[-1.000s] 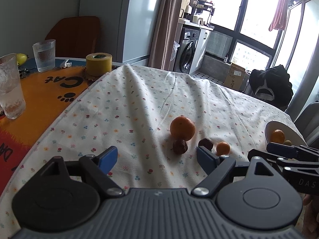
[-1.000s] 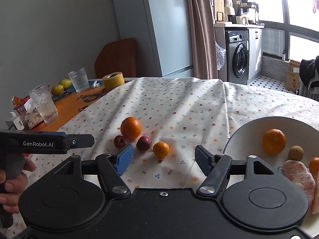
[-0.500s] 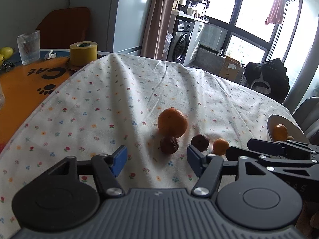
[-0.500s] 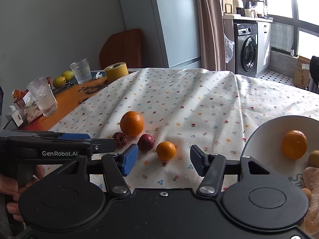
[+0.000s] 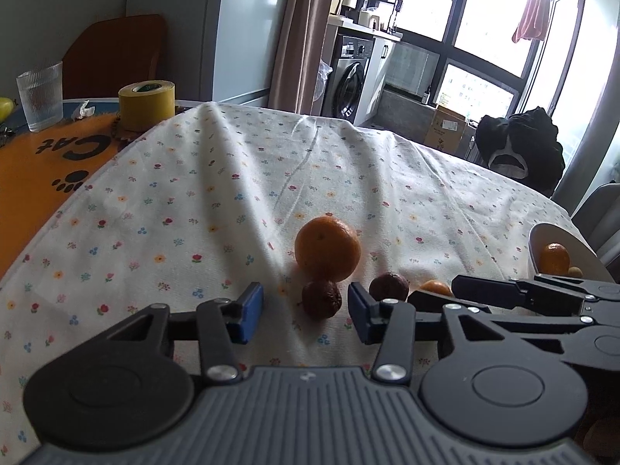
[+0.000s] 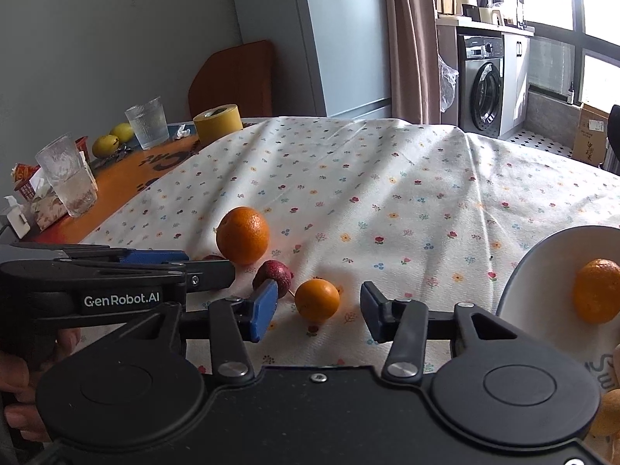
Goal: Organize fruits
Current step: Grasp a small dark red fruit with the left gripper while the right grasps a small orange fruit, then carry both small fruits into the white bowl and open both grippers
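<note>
On the flowered tablecloth lie a large orange [image 5: 328,247] [image 6: 242,235], two dark wrinkled red fruits [image 5: 321,299] [image 5: 388,287] [image 6: 272,274] and a small orange [image 6: 317,299] [image 5: 435,287]. My left gripper [image 5: 304,312] is open, and the nearer dark fruit sits just between its blue fingertips. My right gripper [image 6: 317,312] is open too, with the small orange just ahead between its pads. A white bowl [image 6: 542,267] [image 5: 542,234] at the right holds an orange [image 6: 596,290] and other fruit. Each gripper shows in the other's view.
On the orange mat at the left stand two glasses [image 6: 148,122] [image 6: 68,180], a yellow tape roll [image 5: 146,104] [image 6: 217,123], two yellow fruits [image 6: 112,139] and small packets [image 6: 42,203]. A wooden chair back [image 5: 112,54] stands behind the table. A hand [image 6: 15,387] holds the left gripper.
Both grippers have moved forward and lower toward the fruit. The left one now has the nearer dark fruit between its tips, the right one is close to the small orange.
</note>
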Demonstrator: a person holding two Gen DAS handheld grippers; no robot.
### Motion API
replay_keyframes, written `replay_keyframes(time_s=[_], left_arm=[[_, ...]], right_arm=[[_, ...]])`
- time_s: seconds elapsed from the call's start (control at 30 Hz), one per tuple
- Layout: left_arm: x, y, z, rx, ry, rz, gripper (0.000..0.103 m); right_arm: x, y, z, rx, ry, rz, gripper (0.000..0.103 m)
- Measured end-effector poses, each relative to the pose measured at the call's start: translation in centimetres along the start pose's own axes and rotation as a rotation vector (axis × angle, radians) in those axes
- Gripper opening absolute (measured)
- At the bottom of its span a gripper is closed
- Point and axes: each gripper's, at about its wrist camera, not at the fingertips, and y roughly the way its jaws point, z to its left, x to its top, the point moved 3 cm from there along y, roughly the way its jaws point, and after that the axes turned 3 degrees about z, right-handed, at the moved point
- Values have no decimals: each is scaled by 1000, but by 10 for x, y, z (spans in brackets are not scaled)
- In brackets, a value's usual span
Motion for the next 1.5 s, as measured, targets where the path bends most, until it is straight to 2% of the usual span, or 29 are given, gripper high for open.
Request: replay_keyframes(time_s=[0.1, 0.2, 0.27, 0.3, 0.4, 0.8, 1.13, 1.5], left_arm=[[1, 0, -3, -11, 4, -11, 38], [-3, 6, -8, -8, 30, 8, 33], [-4, 5, -8, -1, 32, -1, 30], [-4, 5, -7, -6, 24, 5, 24], [-1, 1, -3, -20, -4, 10, 21], [-4, -36, -15, -37, 6, -35, 21], [-12, -62, -34, -58, 27, -62, 21], [-26, -74, -65, -108, 60, -49, 21]], right_arm=[[-1, 4, 0, -8, 6, 9, 38], [-2, 4, 3, -24, -10, 6, 24], [-2, 3, 3, -23, -4, 11, 23], [-2, 1, 3, -26, -2, 7, 23], [0, -5, 3, -37, 4, -7, 23], [-2, -42, 9, -59, 3, -66, 23], [-17, -75, 3, -92, 22, -99, 23], [-35, -109, -17, -141, 62, -124, 23]])
